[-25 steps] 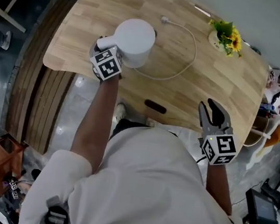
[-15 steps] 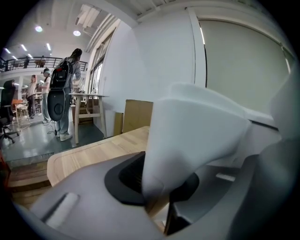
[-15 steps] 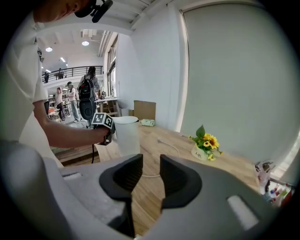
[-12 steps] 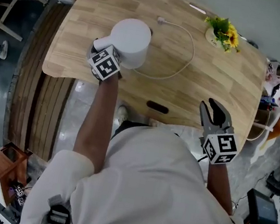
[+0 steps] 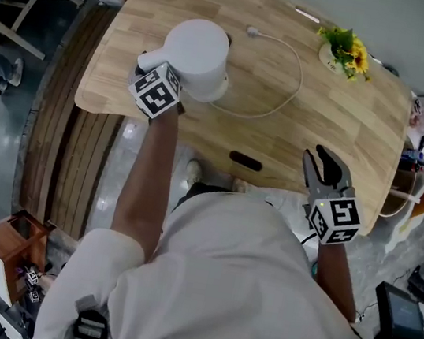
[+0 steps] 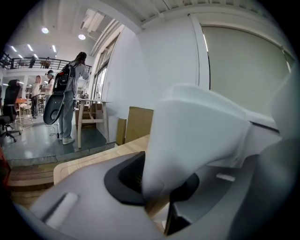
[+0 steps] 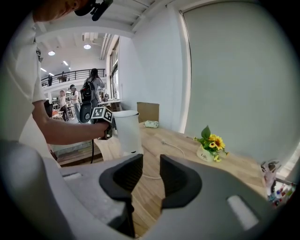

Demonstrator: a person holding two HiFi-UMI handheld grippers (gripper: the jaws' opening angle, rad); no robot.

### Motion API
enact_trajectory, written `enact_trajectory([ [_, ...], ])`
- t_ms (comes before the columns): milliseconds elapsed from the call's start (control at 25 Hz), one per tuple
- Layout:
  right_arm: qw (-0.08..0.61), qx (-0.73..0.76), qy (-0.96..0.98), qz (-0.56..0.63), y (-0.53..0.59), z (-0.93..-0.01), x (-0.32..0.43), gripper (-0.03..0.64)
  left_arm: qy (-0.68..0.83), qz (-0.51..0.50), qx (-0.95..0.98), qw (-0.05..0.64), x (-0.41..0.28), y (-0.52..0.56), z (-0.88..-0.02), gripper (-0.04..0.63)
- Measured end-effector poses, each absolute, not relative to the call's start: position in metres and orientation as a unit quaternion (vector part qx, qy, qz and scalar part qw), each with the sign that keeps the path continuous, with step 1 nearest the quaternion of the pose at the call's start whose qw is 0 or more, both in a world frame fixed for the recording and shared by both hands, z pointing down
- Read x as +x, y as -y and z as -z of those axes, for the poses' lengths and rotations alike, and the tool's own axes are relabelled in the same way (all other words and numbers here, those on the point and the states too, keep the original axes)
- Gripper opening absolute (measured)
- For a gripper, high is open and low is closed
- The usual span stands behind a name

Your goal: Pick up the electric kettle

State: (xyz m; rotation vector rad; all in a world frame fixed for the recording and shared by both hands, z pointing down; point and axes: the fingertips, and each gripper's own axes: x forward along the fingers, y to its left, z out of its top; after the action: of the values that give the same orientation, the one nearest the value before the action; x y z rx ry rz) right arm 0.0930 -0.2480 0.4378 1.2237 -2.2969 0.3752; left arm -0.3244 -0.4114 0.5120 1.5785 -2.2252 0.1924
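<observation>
Gripping the handle of the electric kettle in the left tongs, at 10 o'clock on the desk. Raised slightly compared with a second ago, so probably lifting off now. Holding the right tongs narrowly apart, empty, at 4 o'clock.

White cylindrical electric kettle, lid shut, upright over near-left part of wooden table. Handle sticking out toward table edge, pinched between left gripper jaws. Round base peeking out below; lifted or not, unclear.
</observation>
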Motion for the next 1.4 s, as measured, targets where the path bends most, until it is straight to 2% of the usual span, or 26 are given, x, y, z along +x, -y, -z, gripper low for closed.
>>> enact_trajectory([
  [600, 0.218, 0.361, 0.897, -0.134, 0.254, -0.432, 0.043, 0.102, 0.818, -0.049, 0.544, 0.182, -0.373, 0.341, -0.436, 0.060],
  [1400, 0.219, 0.205, 0.948, -0.108, 0.225, -0.439, -0.046, 0.081, 0.857, -0.058, 0.482, 0.175, -0.423, 0.141, -0.379, 0.061],
])
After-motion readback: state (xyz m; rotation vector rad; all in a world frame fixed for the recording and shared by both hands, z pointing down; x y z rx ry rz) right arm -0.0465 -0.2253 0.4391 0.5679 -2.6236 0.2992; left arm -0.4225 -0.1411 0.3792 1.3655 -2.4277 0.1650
